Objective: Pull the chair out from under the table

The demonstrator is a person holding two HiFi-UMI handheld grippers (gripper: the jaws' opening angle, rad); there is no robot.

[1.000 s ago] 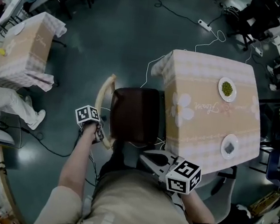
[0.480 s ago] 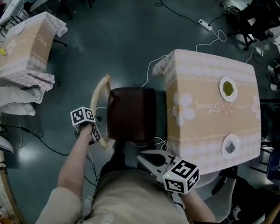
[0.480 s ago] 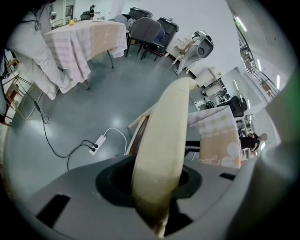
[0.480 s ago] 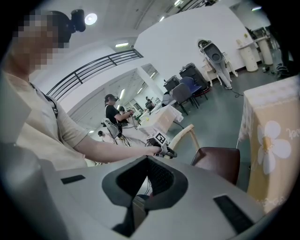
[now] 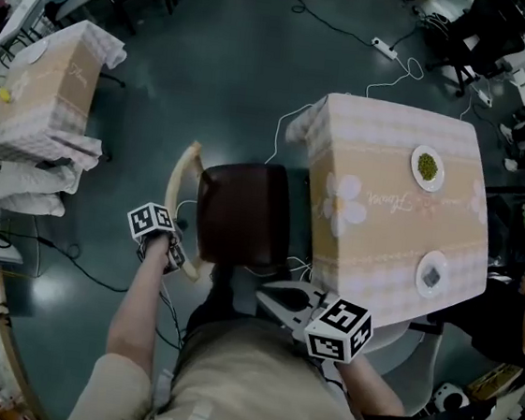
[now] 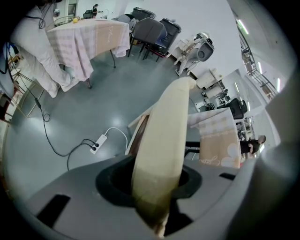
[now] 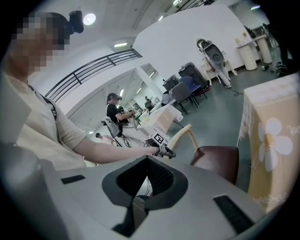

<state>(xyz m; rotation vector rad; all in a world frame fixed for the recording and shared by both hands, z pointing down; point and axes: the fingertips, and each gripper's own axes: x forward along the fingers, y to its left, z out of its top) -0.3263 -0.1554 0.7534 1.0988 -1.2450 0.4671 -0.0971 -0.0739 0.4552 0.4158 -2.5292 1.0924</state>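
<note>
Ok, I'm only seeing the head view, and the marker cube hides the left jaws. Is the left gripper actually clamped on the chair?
Observer: Yes. In the left gripper view the left gripper is shut on the pale chair backrest, which runs up between its jaws.
Operator: And the right gripper, is it carrying anything?
Observer: No. The right gripper view shows the right gripper open, with nothing between its jaws.

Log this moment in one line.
left gripper: shut on chair back | right gripper: open, empty | seat: beside table
</note>
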